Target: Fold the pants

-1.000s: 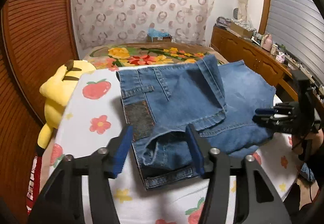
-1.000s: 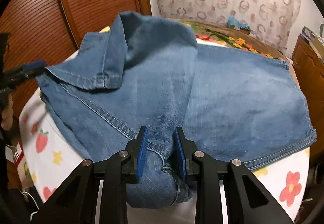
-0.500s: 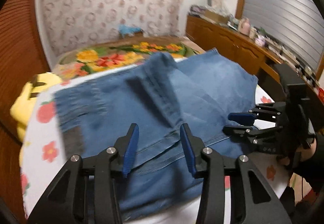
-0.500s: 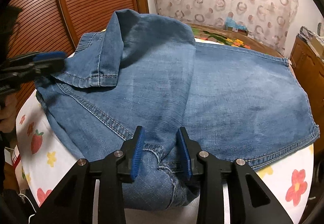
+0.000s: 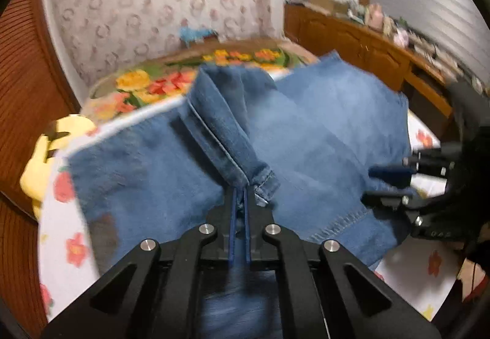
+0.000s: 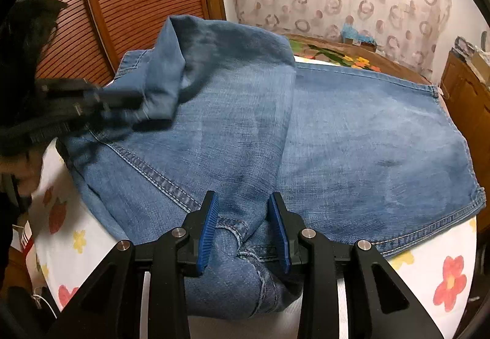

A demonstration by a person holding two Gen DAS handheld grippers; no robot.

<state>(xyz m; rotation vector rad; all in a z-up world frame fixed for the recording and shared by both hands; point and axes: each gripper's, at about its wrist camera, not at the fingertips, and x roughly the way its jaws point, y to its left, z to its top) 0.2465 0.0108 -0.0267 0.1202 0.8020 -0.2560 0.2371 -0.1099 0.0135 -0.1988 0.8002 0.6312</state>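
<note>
Blue denim pants (image 5: 321, 130) lie spread on a white table with a fruit and flower print (image 5: 64, 234). My left gripper (image 5: 239, 195) is shut on the hem of a folded-over pant leg (image 5: 232, 136) and holds it above the rest of the denim. In the right wrist view the pants (image 6: 352, 136) fill the middle. My right gripper (image 6: 243, 213) is open, its blue pads either side of a bunched seam at the near edge. The left gripper (image 6: 92, 103) shows at the left, blurred, with the leg hem in it.
A yellow plush toy (image 5: 49, 149) sits at the table's left edge. A flowered bed (image 5: 183, 78) lies behind the table. A wooden cabinet (image 5: 361, 47) with clutter runs along the right wall. A slatted wooden door (image 6: 137, 1) stands at the left.
My left gripper has closed on the pant leg hem and lifted it. My right gripper has opened wider at the bunched seam.
</note>
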